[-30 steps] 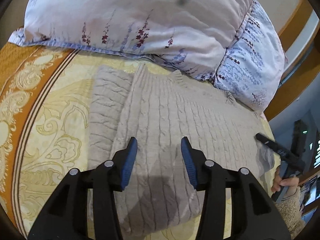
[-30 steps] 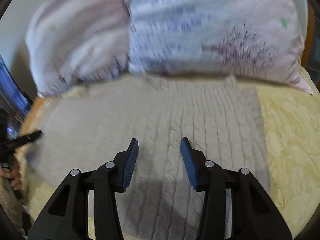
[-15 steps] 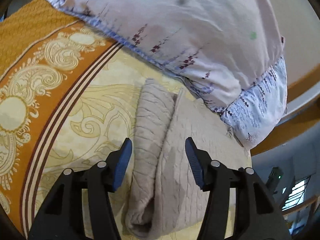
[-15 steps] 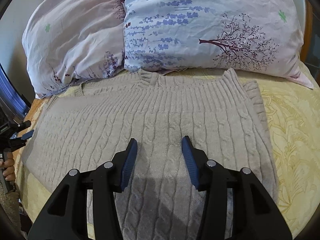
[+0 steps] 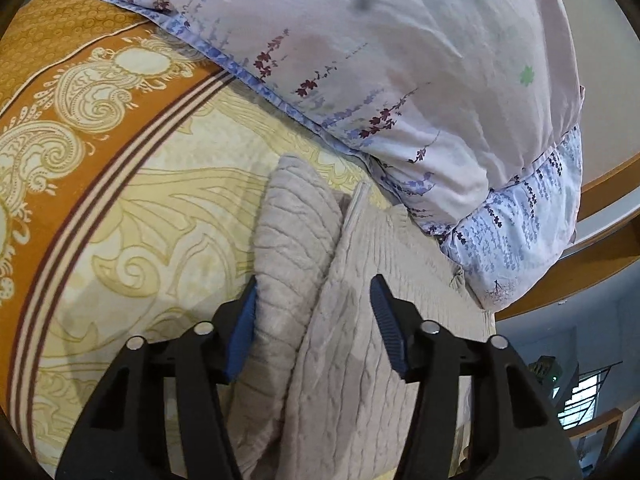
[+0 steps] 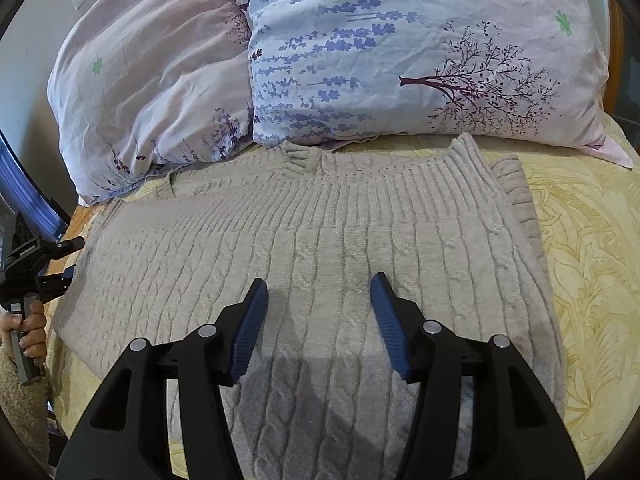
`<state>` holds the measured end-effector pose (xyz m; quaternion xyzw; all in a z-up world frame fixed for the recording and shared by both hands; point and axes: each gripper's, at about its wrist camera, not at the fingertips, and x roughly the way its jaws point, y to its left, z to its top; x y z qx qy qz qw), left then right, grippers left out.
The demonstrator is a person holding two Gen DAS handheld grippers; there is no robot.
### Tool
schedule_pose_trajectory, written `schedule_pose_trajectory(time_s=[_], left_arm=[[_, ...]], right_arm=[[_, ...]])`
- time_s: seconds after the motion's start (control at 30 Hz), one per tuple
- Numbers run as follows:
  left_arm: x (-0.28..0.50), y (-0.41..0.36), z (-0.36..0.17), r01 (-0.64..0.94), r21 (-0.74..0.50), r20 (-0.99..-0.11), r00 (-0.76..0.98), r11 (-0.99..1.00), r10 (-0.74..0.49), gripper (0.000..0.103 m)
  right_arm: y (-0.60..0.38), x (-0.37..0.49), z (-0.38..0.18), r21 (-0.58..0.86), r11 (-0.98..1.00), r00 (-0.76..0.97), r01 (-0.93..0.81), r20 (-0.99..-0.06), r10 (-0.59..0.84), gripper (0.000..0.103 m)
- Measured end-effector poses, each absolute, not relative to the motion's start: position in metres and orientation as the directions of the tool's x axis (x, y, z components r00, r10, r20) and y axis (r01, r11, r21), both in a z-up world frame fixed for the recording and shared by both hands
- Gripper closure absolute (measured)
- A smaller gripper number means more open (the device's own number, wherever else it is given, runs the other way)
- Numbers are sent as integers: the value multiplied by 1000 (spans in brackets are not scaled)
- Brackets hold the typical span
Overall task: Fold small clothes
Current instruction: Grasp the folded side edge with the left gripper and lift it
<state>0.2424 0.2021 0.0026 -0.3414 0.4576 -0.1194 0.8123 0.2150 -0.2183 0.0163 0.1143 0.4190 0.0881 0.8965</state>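
Note:
A beige cable-knit sweater (image 6: 320, 248) lies flat on the bed, its ribbed band toward the pillows. In the left wrist view the sweater (image 5: 360, 340) shows a folded sleeve (image 5: 296, 240) lying along its edge. My left gripper (image 5: 314, 320) is open and hovers low over that sleeve edge, jaws on either side of the fold line. My right gripper (image 6: 318, 320) is open and empty above the middle of the sweater. The left gripper also shows in the right wrist view (image 6: 44, 272) at the sweater's left edge, held by a hand.
Two floral pillows (image 6: 420, 60) (image 6: 152, 80) lie at the head of the bed just beyond the sweater. The bedspread (image 5: 100, 160) is yellow with an orange patterned border. A wooden bed frame (image 5: 600, 248) runs at the right in the left wrist view.
My left gripper has swung left and lower onto the sweater's folded sleeve edge. My right gripper has steadied over the sweater's middle, drawing slightly closer. Both stay open.

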Motion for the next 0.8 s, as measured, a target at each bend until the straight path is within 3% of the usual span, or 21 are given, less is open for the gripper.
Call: schedule_pose_trajectory(time_s=[0.2,0.27,0.3,0.57,0.8], left_arm=[[246,184,3,-124,-636,-685,546,762,-483,59],[247,179,3,-129,-625,-695,540,770,-474,77],[248,176,4,-128,-628,-695,535,768,-479,80],[247,155,43,-73,-677,-629,574,732,-524,85],[254,90,76,34,-746,-530,575,665,-624,87]], right_arm=[[-220,216,17,293,954,634,-64,-726,266,45],[-222,215,18,310,949,635,-61,-721,277,45],[-224,213,19,321,945,637,-59,-717,283,46],[-230,204,37,398,912,666,-102,-654,359,46],[-239,204,42,475,869,664,-140,-606,438,46]])
